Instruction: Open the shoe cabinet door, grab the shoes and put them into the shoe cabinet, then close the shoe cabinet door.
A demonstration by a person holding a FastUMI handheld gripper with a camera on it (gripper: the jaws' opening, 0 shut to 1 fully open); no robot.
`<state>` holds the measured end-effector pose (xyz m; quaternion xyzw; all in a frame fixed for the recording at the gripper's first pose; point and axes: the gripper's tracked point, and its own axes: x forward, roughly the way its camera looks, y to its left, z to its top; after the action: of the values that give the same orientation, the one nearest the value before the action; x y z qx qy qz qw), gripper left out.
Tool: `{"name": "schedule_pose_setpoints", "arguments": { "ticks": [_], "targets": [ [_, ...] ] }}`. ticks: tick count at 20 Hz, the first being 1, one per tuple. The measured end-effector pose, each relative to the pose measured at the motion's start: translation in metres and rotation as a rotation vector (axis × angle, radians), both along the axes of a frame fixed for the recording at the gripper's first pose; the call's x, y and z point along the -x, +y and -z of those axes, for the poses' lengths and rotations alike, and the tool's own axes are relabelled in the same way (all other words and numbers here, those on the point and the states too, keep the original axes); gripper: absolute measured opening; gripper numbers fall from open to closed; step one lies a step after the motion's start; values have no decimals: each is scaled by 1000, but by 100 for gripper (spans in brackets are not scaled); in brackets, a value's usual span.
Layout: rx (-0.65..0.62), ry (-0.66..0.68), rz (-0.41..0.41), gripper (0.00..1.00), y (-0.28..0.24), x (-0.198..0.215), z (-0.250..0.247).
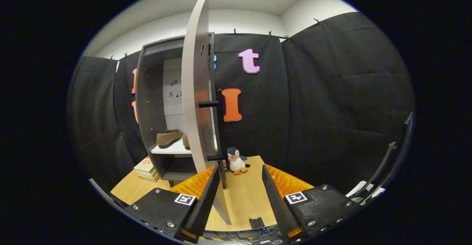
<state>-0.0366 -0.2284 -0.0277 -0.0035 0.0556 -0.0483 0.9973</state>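
The shoe cabinet (149, 101) stands on the wooden table, dark-framed, with its pale door (195, 90) swung open edge-on toward me. A black bar handle (220, 127) runs along the door's outer face. Inside, a pair of brown fuzzy shoes (169, 137) rests on the white shelf (173, 149); the second shoe is partly hidden behind the door. My gripper (239, 184) is open with nothing between its fingers. The door's lower edge sits just by the left fingertip (214, 178), and I cannot tell whether they touch.
A plush penguin (236, 160) sits on the table (243, 197) just beyond the fingers, right of the door. A stack of books (146, 169) lies left of the cabinet's base. A dark rack (394, 156) stands at the far right. Cables hang below the table's near edge.
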Motion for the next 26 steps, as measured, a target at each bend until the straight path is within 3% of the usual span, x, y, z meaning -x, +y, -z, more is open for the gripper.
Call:
{"name": "schedule_pose_setpoints", "arguments": {
  "ticks": [5,12,26],
  "targets": [
    [-38,-15,-97,75,5,-23,-1],
    [-36,-17,-154,74,17,-29,3],
    [-72,6,-414,74,135,-46,9]
  ]
}}
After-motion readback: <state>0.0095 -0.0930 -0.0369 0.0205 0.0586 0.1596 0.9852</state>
